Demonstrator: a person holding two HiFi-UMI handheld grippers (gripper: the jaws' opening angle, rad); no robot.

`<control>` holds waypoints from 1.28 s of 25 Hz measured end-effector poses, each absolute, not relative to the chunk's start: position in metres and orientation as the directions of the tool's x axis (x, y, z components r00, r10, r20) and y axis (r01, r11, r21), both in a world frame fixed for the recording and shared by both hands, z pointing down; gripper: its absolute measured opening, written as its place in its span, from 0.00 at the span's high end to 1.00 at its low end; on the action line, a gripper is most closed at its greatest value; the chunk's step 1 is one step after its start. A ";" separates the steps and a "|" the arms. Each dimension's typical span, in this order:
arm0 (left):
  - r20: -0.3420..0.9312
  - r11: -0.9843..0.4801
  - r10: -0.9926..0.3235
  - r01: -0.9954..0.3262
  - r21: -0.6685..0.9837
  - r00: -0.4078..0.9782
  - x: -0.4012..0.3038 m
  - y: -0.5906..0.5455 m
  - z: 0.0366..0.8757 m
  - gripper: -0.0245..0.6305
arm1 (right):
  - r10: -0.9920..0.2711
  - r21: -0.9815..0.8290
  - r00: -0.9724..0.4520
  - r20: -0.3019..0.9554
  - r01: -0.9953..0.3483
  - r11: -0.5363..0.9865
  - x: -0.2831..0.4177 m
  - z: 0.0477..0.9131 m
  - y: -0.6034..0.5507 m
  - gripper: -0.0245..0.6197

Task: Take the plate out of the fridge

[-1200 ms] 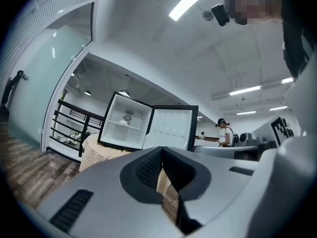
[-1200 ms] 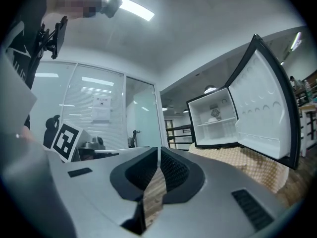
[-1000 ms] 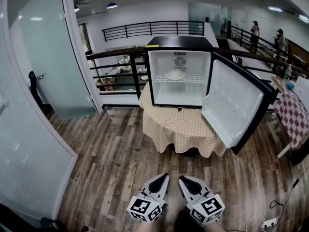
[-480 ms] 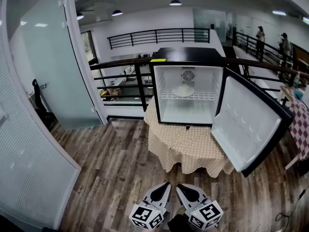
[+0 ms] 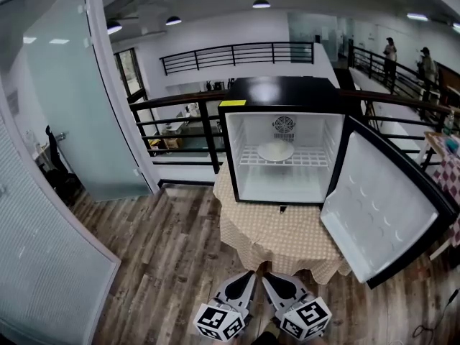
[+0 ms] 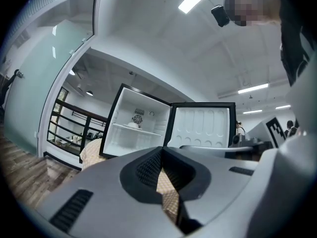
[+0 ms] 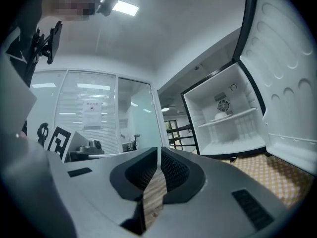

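Observation:
A small black fridge (image 5: 284,92) stands open on a table with a tan checked cloth (image 5: 277,228), its door (image 5: 381,218) swung out to the right. A pale plate (image 5: 276,151) lies on the wire shelf inside. It also shows in the left gripper view as the plate (image 6: 133,124) and in the right gripper view as the plate (image 7: 224,116). My left gripper (image 5: 248,274) and right gripper (image 5: 267,277) hang side by side low in the head view, well short of the table. Both are shut with nothing between the jaws. The left gripper (image 6: 162,150) and the right gripper (image 7: 158,151) point towards the fridge.
A frosted glass partition and door (image 5: 61,121) fill the left side. A black railing (image 5: 180,117) runs behind the fridge. A second table with a red checked cloth (image 5: 451,175) sits at the right edge. Two people (image 5: 392,50) stand far off. Wood plank floor (image 5: 165,264) lies between me and the table.
The fridge and table have come closer and look larger in the head view. Both grippers keep their place side by side at the bottom, still shut.

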State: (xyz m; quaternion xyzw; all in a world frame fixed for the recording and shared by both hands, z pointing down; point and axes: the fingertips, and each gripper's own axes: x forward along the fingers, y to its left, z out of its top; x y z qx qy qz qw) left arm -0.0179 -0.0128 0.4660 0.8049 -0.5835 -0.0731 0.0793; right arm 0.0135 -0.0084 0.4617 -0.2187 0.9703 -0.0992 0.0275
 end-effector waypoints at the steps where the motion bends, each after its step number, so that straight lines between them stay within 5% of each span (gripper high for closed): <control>1: -0.025 -0.308 -0.951 -0.927 0.214 0.310 -0.019 -0.021 0.466 0.95 | -0.430 -0.202 -0.903 -0.010 -0.420 0.885 0.012 0.461 -0.017 0.90; 32: -0.036 -0.380 -0.923 -0.892 0.243 0.383 -0.033 -0.190 0.479 0.95 | -0.509 -0.253 -0.861 0.012 -0.495 0.831 -0.005 0.474 -0.178 0.90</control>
